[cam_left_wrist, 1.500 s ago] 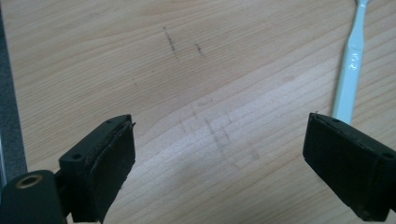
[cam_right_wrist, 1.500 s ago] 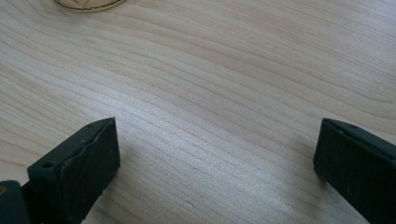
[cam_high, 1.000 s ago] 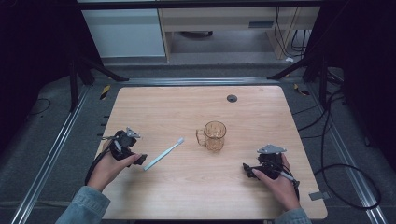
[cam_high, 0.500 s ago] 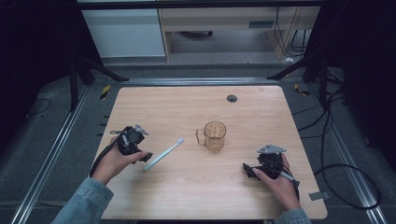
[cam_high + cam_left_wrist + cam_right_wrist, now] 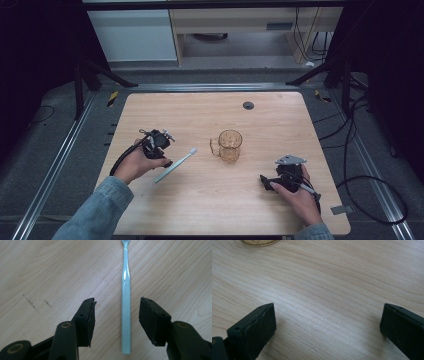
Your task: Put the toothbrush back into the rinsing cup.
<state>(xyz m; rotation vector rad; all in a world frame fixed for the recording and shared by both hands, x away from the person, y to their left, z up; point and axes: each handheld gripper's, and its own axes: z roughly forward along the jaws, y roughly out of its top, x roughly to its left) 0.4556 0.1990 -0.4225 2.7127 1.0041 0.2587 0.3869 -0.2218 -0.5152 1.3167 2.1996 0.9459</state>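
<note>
1. pale blue plastic, thin and long: the toothbrush [image 5: 175,165] lies flat on the wooden bench [image 5: 210,215], left of centre, its bristle head pointing far and right toward the glass mug [image 5: 229,145], which stands apart from it.
2. we see our left tool [image 5: 116,317] open, its jaws on either side of the handle's near end without touching it; in the high view the same tool [image 5: 161,150] sits at the near-left end of the brush.
3. our right tool [image 5: 328,322] is spread wide over bare wood, near the right of the bench, well apart from the brush; in the high view it [image 5: 272,182] rests under the right hand.
4. we judge the brush very light and fairly stiff, though the narrow neck toward the head would likely flex a little.
5. the smooth, glossy handle looks slippery, and lying flat it leaves little height above the wood for the pads to catch.
6. we would take hold on the wide, straight part of the handle, where it lies between the jaws now, rather than the thin neck or the bristles.
7. the jaws should come down until they nearly touch the bench, then close squarely across the handle's width so it does not roll or skid away.
8. the mug looks breakable, so we would keep any swing of the brush clear of its rim until aligned.
</note>
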